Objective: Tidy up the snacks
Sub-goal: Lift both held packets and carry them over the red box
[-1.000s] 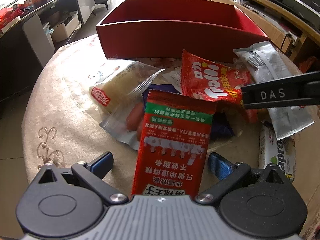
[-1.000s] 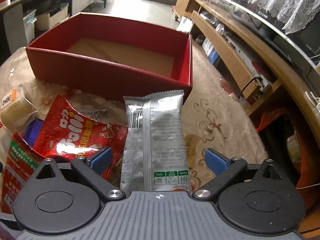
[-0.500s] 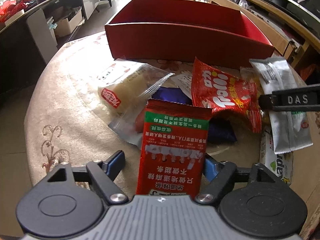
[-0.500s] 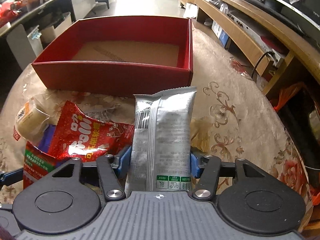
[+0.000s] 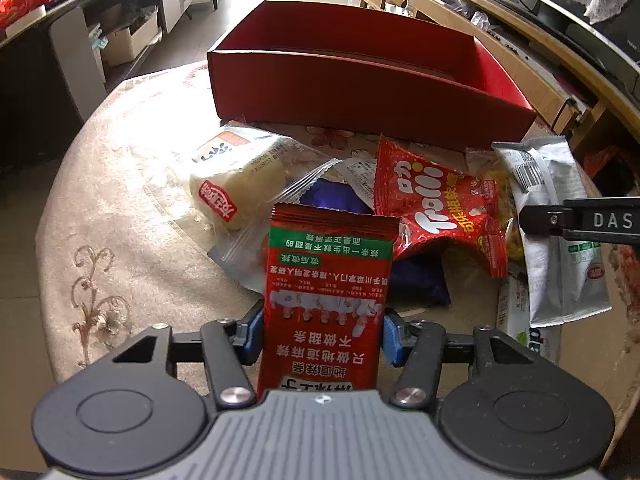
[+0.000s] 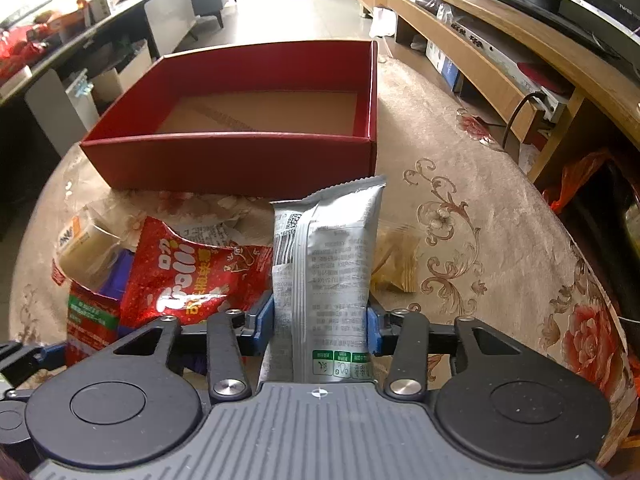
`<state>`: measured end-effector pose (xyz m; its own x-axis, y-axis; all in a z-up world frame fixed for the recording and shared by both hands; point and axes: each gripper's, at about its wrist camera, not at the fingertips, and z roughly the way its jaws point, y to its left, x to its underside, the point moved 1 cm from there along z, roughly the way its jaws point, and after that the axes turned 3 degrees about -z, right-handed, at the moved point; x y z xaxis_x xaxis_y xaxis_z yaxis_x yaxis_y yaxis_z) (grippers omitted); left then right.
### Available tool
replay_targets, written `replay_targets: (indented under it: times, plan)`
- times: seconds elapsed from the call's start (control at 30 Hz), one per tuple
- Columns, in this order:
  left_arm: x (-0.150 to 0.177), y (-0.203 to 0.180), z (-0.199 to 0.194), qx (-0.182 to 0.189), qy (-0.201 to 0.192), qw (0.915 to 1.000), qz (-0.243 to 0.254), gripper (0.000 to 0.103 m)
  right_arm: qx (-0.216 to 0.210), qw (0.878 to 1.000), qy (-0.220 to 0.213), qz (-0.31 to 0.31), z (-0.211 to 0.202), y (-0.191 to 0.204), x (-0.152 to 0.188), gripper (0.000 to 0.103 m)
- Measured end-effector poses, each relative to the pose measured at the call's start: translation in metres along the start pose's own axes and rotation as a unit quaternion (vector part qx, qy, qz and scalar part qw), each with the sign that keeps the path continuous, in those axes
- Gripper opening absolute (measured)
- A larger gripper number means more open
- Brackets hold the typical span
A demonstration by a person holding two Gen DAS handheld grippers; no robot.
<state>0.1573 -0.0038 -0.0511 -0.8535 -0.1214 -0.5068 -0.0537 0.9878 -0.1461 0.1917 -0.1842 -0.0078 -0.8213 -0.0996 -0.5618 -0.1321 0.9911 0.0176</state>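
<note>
My left gripper (image 5: pixel 322 336) is shut on a red and green snack packet (image 5: pixel 328 292), held upright above the table. My right gripper (image 6: pixel 320 326) is shut on a silver-grey snack packet (image 6: pixel 328 264), which also shows in the left wrist view (image 5: pixel 548 216). An open red box (image 6: pixel 256 156) with a bare brown floor stands beyond the pile; it also shows in the left wrist view (image 5: pixel 360 84). A red Trolli bag (image 5: pixel 436 204) lies between the two grippers and shows in the right wrist view (image 6: pixel 192 272).
A clear bread pack (image 5: pixel 240 172), a blue packet (image 5: pixel 416 280) and a yellow snack (image 6: pixel 394 264) lie in the pile on the round beige tablecloth (image 6: pixel 480 232). A white-green packet (image 5: pixel 528 336) lies at the right. Wooden shelving (image 6: pixel 520 52) stands beyond the table.
Both grippers have closed from wide open onto their packets. Both have lifted and drawn back, so the red box shows more from above.
</note>
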Motion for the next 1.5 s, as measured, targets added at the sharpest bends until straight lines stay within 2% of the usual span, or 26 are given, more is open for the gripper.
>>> replay_targets:
  times: [0.23,0.47,1.03,1.5]
  plan:
    - [0.0,0.007,-0.007,0.013,0.004,0.9998,-0.012,0.051,-0.015,1.0,-0.009,0.007,-0.007,-0.002,0.001,0.041]
    - [-0.002,0.008,-0.019,0.026,-0.003,0.9995,-0.02,0.05,-0.02,1.0,-0.014,0.012,-0.012,-0.002,0.002,0.038]
    - [-0.026,-0.006,-0.041,0.056,-0.042,0.9973,-0.019,0.05,-0.037,0.998,-0.049,0.024,-0.033,-0.003,-0.002,0.037]
    - [-0.073,-0.013,-0.047,0.062,-0.085,0.9941,-0.025,0.05,-0.05,0.995,-0.079,0.029,-0.038,0.006,-0.026,0.037]
